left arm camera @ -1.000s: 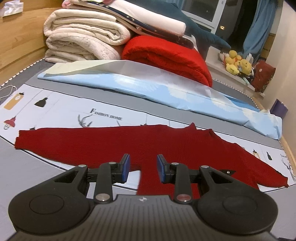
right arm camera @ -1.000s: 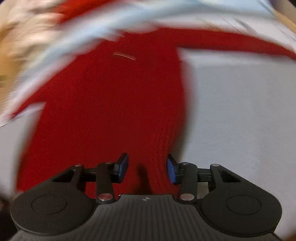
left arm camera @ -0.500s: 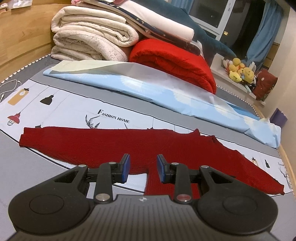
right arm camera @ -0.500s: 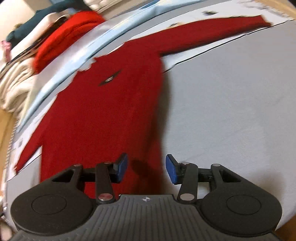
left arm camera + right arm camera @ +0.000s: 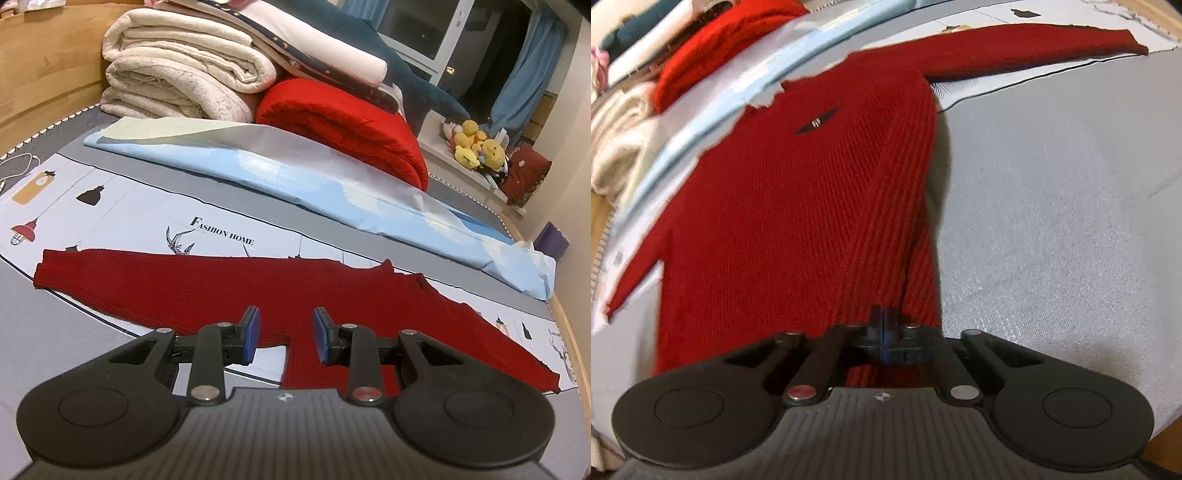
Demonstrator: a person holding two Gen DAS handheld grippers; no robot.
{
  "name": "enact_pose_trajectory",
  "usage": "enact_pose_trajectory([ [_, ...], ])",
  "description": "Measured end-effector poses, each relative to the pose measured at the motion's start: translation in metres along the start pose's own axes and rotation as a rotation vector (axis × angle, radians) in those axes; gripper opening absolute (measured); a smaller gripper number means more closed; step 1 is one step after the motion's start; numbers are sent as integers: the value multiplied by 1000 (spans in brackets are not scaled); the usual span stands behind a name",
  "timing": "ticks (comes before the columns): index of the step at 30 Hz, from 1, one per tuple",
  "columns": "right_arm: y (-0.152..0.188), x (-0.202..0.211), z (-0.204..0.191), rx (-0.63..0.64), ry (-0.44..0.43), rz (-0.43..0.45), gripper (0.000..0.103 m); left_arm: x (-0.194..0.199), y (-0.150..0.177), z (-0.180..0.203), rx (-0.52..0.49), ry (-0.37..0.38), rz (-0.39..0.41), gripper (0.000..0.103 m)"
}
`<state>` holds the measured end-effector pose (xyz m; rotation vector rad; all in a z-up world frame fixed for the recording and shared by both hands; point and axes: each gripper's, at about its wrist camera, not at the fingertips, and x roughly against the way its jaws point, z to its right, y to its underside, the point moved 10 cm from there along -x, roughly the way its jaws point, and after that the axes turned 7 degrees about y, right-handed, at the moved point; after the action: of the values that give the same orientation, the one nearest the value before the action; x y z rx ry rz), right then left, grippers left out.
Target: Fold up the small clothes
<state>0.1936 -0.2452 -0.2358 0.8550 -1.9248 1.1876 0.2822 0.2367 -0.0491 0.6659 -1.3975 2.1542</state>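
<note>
A dark red knitted sweater (image 5: 221, 280) lies flat on the bed with both sleeves spread out. In the right wrist view the sweater (image 5: 798, 206) runs away from me, neck at the far end. My right gripper (image 5: 884, 325) is at the near hem by the right side edge, its jaws closing tight with the pads together on the fabric. The ribs pull in towards the pinch. My left gripper (image 5: 286, 334) hovers over the left armpit of the sweater, open, with nothing between its blue pads (image 5: 251, 328).
The bed has a printed sheet (image 5: 147, 206) and a grey cover (image 5: 1052, 221). Behind the sweater lie a light blue sheet (image 5: 295, 173), a red blanket (image 5: 343, 125) and stacked cream blankets (image 5: 177, 70). Plush toys (image 5: 476, 144) sit far right; a wooden frame (image 5: 44, 74) runs along the left.
My right gripper's jaws went from open over the hem to shut on it, and the view has rolled and steadied. The left gripper stays open in about the same place.
</note>
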Motion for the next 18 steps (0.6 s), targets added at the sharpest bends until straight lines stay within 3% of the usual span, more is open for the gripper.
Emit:
enact_pose_trajectory([
  [5, -21, 22, 40, 19, 56, 12, 0, -3, -1, 1, -6, -3, -2, 35],
  [8, -9, 18, 27, -21, -53, -51, 4, -6, 0, 3, -5, -4, -8, 35],
  [10, 4, 10, 9, -15, -95, -70, 14, -8, 2, 5, -12, -5, -12, 35],
  [11, 12, 3, 3, -23, -94, -88, 30, -9, 3, 6, -17, -6, -15, 35],
  [12, 19, -4, -1, -39, -88, -109, 40, -10, 4, 7, -22, -6, -18, 35],
  [14, 31, -18, -7, -64, -78, -142, 40, -10, 5, 9, -31, -7, -19, 35],
  [18, 31, -26, -11, -94, -48, -122, 41, -11, 3, 8, -21, -5, -15, 35],
])
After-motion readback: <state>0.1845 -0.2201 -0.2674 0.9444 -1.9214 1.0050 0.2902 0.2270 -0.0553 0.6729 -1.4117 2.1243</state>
